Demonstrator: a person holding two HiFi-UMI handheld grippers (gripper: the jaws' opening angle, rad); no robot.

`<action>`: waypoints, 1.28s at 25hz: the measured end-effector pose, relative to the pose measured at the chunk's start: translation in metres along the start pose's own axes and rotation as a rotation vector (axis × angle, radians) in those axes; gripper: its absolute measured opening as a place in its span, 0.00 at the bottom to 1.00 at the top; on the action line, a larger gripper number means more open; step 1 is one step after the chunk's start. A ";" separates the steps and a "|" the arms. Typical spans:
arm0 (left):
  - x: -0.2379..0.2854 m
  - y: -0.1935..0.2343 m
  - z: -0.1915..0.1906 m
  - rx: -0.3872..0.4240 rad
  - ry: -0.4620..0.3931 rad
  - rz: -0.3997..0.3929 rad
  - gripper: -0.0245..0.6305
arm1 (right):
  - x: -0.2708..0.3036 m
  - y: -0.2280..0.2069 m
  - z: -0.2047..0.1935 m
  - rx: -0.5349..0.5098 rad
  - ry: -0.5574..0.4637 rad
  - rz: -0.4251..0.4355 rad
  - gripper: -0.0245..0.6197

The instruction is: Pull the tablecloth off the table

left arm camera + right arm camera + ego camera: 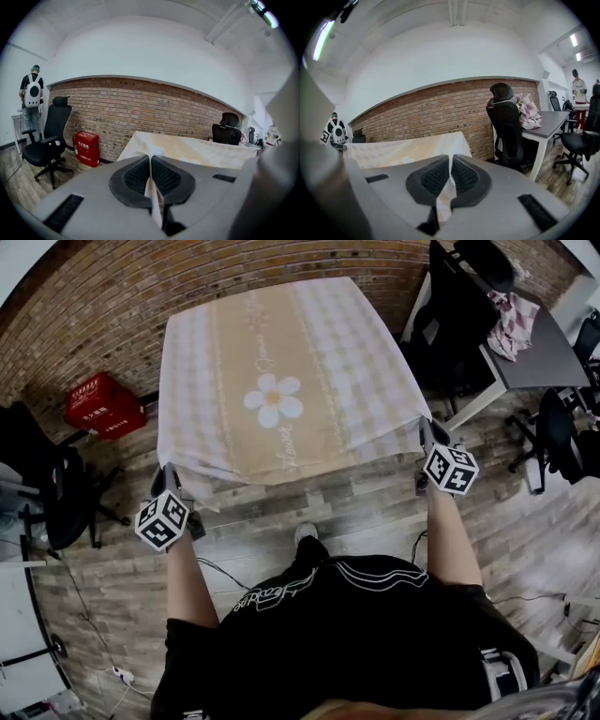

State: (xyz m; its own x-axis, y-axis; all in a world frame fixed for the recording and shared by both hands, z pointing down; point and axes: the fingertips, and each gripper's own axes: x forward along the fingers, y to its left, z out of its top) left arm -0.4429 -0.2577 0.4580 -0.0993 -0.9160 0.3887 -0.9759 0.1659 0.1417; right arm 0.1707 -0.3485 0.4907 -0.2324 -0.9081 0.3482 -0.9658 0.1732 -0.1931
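Left claw [150,161] clenched on near-left corner of tablecloth [281,381]; thin fold pinched between my pads, tail hanging below. Right claw [450,164] clenched likewise on near-right corner. Near hem sags between my claws above floor. Rest of cloth lies spread over table; tabletop and legs hidden beneath, edge line unclear. Red crate [103,406] by brick wall, print unreadable.

Crate [103,406] on the floor [356,507] left of the tablecloth [281,381], desk [539,357] right of it, wall [84,324] behind.
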 end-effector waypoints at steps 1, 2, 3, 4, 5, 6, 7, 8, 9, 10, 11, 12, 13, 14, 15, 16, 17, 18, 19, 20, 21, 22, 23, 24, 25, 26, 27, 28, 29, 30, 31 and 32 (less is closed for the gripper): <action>-0.003 -0.001 -0.002 -0.004 0.000 -0.002 0.05 | -0.003 0.000 -0.002 0.000 0.001 0.001 0.03; -0.005 -0.002 -0.003 -0.008 0.000 -0.003 0.05 | -0.005 0.000 -0.003 0.000 0.001 0.002 0.04; -0.008 -0.004 -0.004 -0.011 -0.002 -0.004 0.05 | -0.008 0.000 -0.004 -0.001 0.001 0.003 0.03; -0.010 -0.005 -0.005 -0.014 -0.004 -0.005 0.05 | -0.009 -0.001 -0.005 -0.001 0.002 0.004 0.03; -0.013 -0.005 -0.005 -0.016 -0.009 -0.008 0.05 | -0.011 -0.001 -0.006 0.000 0.003 0.005 0.03; -0.015 -0.006 -0.006 -0.018 -0.014 -0.010 0.05 | -0.013 -0.001 -0.006 0.000 0.004 0.006 0.03; -0.018 -0.007 -0.007 -0.018 -0.017 -0.012 0.05 | -0.015 0.000 -0.007 0.001 0.004 0.008 0.03; -0.021 -0.007 -0.008 -0.017 -0.018 -0.013 0.05 | -0.017 0.000 -0.008 0.001 0.003 0.010 0.03; -0.024 -0.008 -0.010 -0.018 -0.017 -0.013 0.05 | -0.019 0.000 -0.009 0.002 0.003 0.012 0.03; -0.027 -0.009 -0.013 -0.021 -0.014 -0.012 0.05 | -0.022 0.000 -0.010 0.003 0.002 0.014 0.03; -0.030 -0.009 -0.015 -0.027 -0.013 -0.012 0.05 | -0.025 0.000 -0.011 0.003 0.002 0.014 0.03; -0.033 -0.009 -0.018 -0.036 -0.013 -0.012 0.05 | -0.027 0.000 -0.012 0.003 0.001 0.015 0.04; -0.036 -0.009 -0.020 -0.046 -0.013 -0.013 0.05 | -0.030 -0.001 -0.013 0.002 0.001 0.016 0.03; -0.039 -0.010 -0.021 -0.053 -0.013 -0.013 0.05 | -0.032 -0.001 -0.014 0.001 0.000 0.017 0.03; -0.042 -0.010 -0.022 -0.058 -0.014 -0.014 0.05 | -0.035 -0.002 -0.014 0.000 0.000 0.018 0.04; -0.046 -0.011 -0.023 -0.061 -0.015 -0.015 0.05 | -0.038 -0.003 -0.014 -0.001 0.000 0.018 0.03; -0.049 -0.012 -0.023 -0.063 -0.016 -0.015 0.05 | -0.041 -0.003 -0.014 -0.003 -0.001 0.019 0.03; -0.053 -0.013 -0.024 -0.064 -0.017 -0.015 0.05 | -0.045 -0.004 -0.014 -0.004 -0.002 0.020 0.03; -0.057 -0.013 -0.025 -0.066 -0.018 -0.015 0.05 | -0.049 -0.004 -0.014 -0.004 -0.004 0.021 0.03; -0.061 -0.013 -0.026 -0.067 -0.018 -0.013 0.05 | -0.052 -0.005 -0.014 -0.003 -0.007 0.022 0.04; -0.064 -0.013 -0.028 -0.066 -0.018 -0.012 0.05 | -0.055 -0.005 -0.014 -0.002 -0.009 0.024 0.03; -0.067 -0.014 -0.029 -0.064 -0.017 -0.011 0.05 | -0.058 -0.005 -0.013 -0.002 -0.012 0.025 0.03; -0.070 -0.014 -0.030 -0.061 -0.016 -0.010 0.05 | -0.060 -0.005 -0.013 -0.002 -0.014 0.026 0.03; -0.073 -0.014 -0.032 -0.059 -0.015 -0.009 0.05 | -0.062 -0.005 -0.014 -0.002 -0.015 0.027 0.03; -0.076 -0.014 -0.033 -0.058 -0.015 -0.009 0.05 | -0.065 -0.006 -0.014 -0.001 -0.017 0.028 0.03; -0.079 -0.015 -0.035 -0.058 -0.015 -0.008 0.05 | -0.067 -0.006 -0.015 0.001 -0.018 0.029 0.03; -0.083 -0.015 -0.036 -0.059 -0.016 -0.007 0.05 | -0.070 -0.007 -0.016 0.003 -0.019 0.029 0.03; -0.086 -0.017 -0.037 -0.060 -0.017 -0.007 0.05 | -0.073 -0.008 -0.017 0.005 -0.019 0.028 0.03; -0.088 -0.019 -0.038 -0.061 -0.017 -0.007 0.05 | -0.077 -0.010 -0.017 0.006 -0.019 0.027 0.03; -0.090 -0.021 -0.039 -0.063 -0.017 -0.008 0.05 | -0.080 -0.012 -0.017 0.006 -0.019 0.026 0.03; -0.092 -0.023 -0.041 -0.064 -0.016 -0.009 0.05 | -0.083 -0.013 -0.018 0.005 -0.018 0.026 0.03; -0.095 -0.024 -0.041 -0.064 -0.015 -0.010 0.05 | -0.086 -0.014 -0.018 0.005 -0.018 0.027 0.03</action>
State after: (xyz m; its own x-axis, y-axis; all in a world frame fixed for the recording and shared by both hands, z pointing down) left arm -0.4016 -0.1601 0.4554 -0.0927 -0.9231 0.3731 -0.9626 0.1789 0.2033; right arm 0.2020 -0.2661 0.4805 -0.2567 -0.9098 0.3262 -0.9585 0.1963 -0.2069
